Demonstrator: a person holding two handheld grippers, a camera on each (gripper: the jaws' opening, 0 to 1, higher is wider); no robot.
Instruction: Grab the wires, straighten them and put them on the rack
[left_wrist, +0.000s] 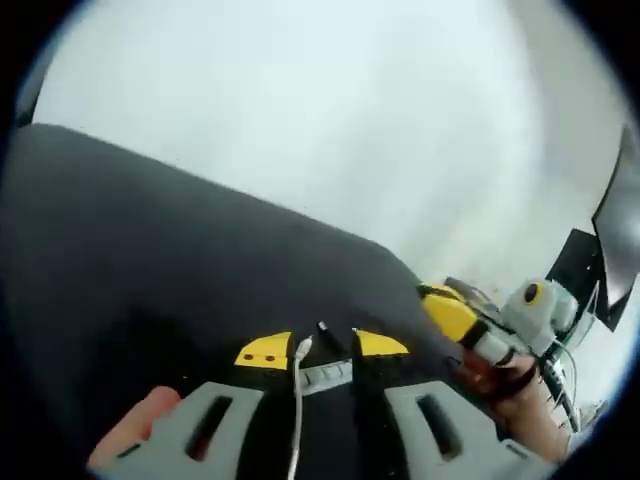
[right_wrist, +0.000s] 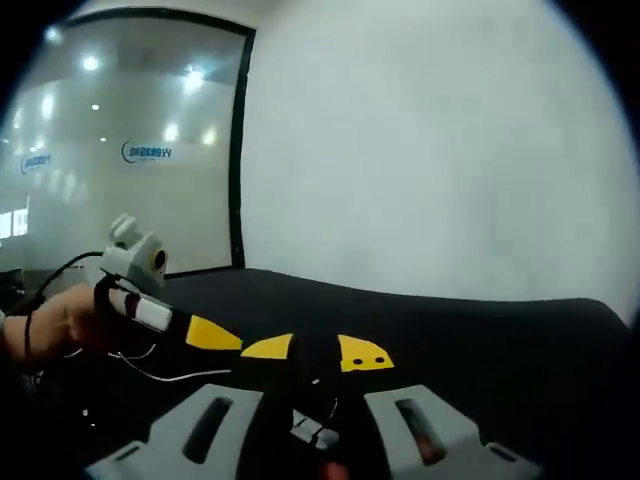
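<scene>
Careful: your left gripper and right gripper each pinch the white wire, so a hard pull could slip it free.

My left gripper, jaws nearly closed, pinches between yellow tips. My right gripper, jaws likewise near together. My hand holds the left.

Black table w/ plain white wall behind; glass partition reflecting ceiling lights.
</scene>
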